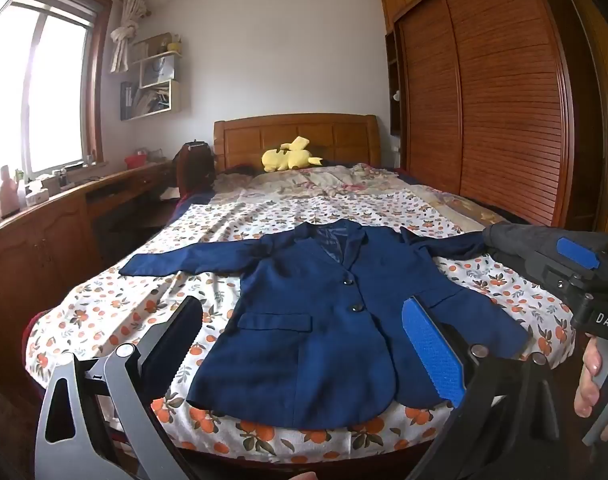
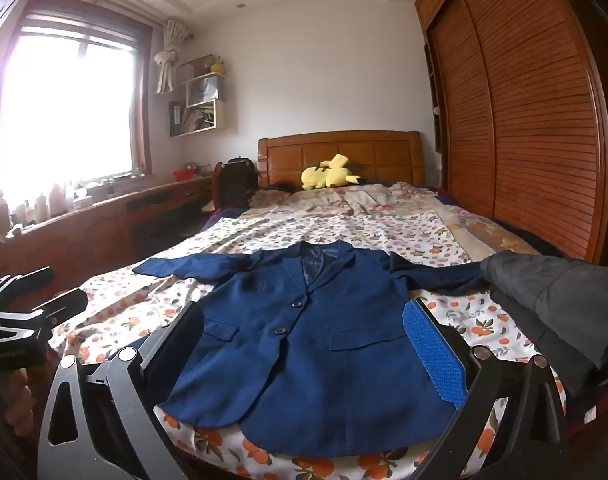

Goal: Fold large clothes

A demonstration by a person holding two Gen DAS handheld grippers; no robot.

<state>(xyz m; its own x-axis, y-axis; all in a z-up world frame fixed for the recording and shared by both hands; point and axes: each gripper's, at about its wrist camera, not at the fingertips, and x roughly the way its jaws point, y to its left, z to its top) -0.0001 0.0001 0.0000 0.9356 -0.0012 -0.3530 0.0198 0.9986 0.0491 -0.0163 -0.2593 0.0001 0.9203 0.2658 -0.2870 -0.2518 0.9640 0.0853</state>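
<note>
A dark blue blazer (image 1: 316,320) lies face up and buttoned on the orange-print bed sheet (image 1: 116,312), hem toward me. Its one sleeve (image 1: 184,260) stretches left; the other sleeve (image 2: 436,276) runs right toward a dark grey garment. My left gripper (image 1: 308,344) hovers open over the near edge of the bed, short of the hem, holding nothing. My right gripper (image 2: 304,348) is open too, in front of the blazer (image 2: 312,340), empty. In the left wrist view the right gripper (image 1: 572,264) shows at the right with a hand on its handle. The left gripper (image 2: 44,292) appears at the left edge of the right wrist view.
A dark grey garment (image 2: 552,300) is piled at the bed's right edge. A yellow plush toy (image 1: 288,156) rests by the wooden headboard (image 1: 296,132). A louvred wardrobe (image 1: 484,100) lines the right side, and a long wooden desk (image 1: 44,232) with bottles runs under the window.
</note>
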